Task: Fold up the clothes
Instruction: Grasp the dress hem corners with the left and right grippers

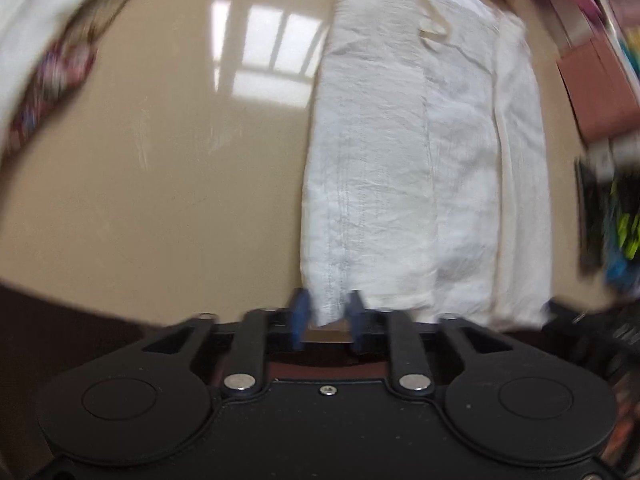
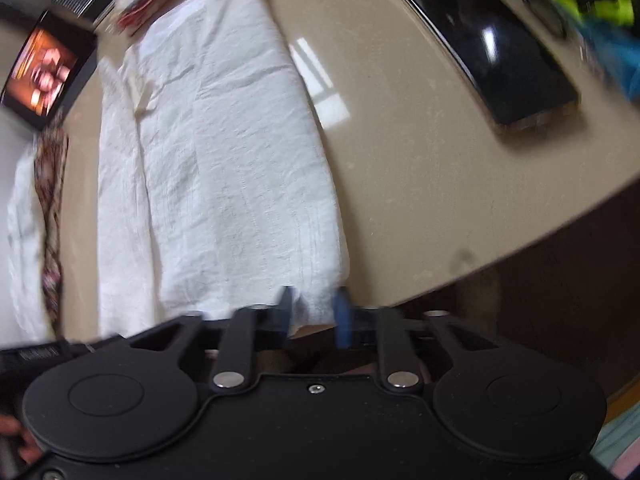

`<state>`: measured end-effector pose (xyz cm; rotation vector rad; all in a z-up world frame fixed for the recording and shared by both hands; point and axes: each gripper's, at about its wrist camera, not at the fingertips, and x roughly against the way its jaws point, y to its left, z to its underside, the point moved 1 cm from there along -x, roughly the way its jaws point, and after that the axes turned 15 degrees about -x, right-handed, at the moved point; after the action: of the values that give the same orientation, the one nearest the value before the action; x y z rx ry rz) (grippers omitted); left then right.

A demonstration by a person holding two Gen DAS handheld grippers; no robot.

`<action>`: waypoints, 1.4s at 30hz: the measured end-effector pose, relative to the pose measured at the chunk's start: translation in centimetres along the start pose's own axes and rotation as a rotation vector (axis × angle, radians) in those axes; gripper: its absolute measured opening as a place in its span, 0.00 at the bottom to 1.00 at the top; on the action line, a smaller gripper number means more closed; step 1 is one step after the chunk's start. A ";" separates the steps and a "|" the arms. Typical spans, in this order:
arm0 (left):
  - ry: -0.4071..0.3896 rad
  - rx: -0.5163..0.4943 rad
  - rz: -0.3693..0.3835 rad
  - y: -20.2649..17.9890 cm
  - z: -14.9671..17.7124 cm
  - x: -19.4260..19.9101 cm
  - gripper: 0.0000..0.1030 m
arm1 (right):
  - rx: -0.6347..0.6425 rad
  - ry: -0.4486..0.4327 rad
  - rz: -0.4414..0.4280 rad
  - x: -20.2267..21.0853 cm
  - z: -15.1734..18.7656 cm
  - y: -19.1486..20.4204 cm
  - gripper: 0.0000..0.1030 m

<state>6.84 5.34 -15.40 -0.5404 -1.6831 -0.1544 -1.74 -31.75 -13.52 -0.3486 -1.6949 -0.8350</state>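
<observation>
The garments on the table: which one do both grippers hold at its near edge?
The plain white garment, folded into a long strip, held by the left gripper and right gripper. The other white garment, with a patterned trim, lies apart.

White garment (image 1: 400,168) on beige table (image 1: 160,180); black phone (image 2: 492,48); blue-tipped claws.

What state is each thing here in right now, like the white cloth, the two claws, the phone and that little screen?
White garment: folded into a long strip, flat on the table.
Left claw: closed on the garment's near edge.
Right claw: closed on the garment's near edge.
Phone: lying flat, screen dark.
Small screen: on, showing a picture.
</observation>
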 end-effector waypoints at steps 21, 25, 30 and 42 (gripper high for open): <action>-0.147 -1.527 -0.403 -10.3 9.7 -6.3 0.71 | 1.661 -0.172 0.283 -6.1 14.4 4.2 0.87; -0.136 -1.566 -0.455 -10.1 10.7 -7.2 0.69 | 1.662 -0.181 0.343 -6.7 14.6 3.3 0.63; -0.133 -1.612 -0.503 -9.9 11.7 -7.9 0.62 | 1.679 -0.199 0.343 -6.3 14.7 2.9 0.58; -0.171 -1.744 -0.535 -9.6 13.6 -7.9 0.50 | 1.746 -0.225 0.351 -5.9 15.2 2.7 0.39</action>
<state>-8.76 0.25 -23.73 -1.3185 -1.4422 -2.0995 -9.25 -18.28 -19.43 0.4877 -1.8642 1.0606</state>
